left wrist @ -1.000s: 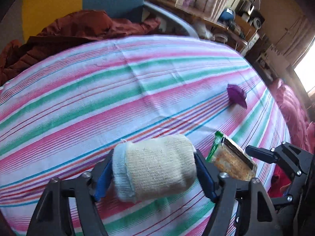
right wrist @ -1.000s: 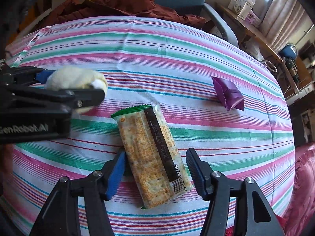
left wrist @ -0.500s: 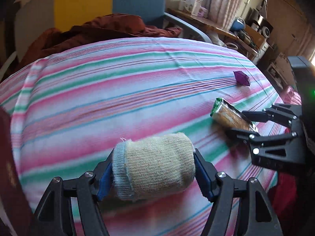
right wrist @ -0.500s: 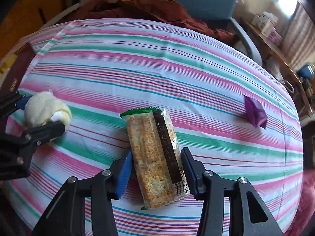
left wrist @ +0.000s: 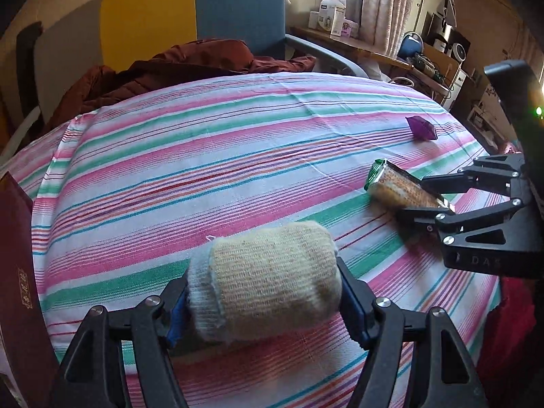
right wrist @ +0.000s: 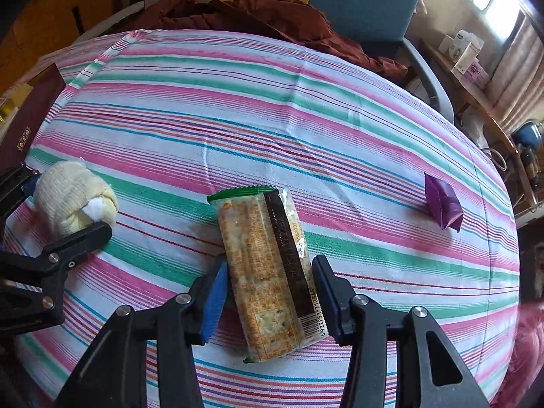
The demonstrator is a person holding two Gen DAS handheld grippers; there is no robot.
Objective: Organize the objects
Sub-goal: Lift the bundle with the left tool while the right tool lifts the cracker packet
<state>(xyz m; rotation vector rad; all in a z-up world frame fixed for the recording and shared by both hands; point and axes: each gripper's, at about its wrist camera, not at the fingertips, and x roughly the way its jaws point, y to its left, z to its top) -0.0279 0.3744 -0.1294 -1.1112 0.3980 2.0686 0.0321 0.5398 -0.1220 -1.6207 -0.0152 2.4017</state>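
Note:
My left gripper [left wrist: 263,292] is shut on a rolled cream sock [left wrist: 268,278], held just above the striped cloth near its left front; the sock also shows in the right wrist view [right wrist: 73,200]. My right gripper [right wrist: 268,289] is shut on a cracker packet [right wrist: 268,265] with a green end, which lies lengthwise between the blue pads. The packet shows in the left wrist view [left wrist: 397,190] at the right. A small purple packet [right wrist: 443,205] lies on the cloth at the far right, apart from both grippers.
A striped cloth [left wrist: 204,170] covers the table. A dark red box [left wrist: 17,272] stands at the left edge. A brown jacket [left wrist: 190,64] lies at the far edge by a blue chair [right wrist: 367,0]. A cluttered shelf [left wrist: 374,47] runs along the right.
The right gripper has closed in on the cracker packet. The left gripper has pulled back towards the left front of the table, still holding the sock.

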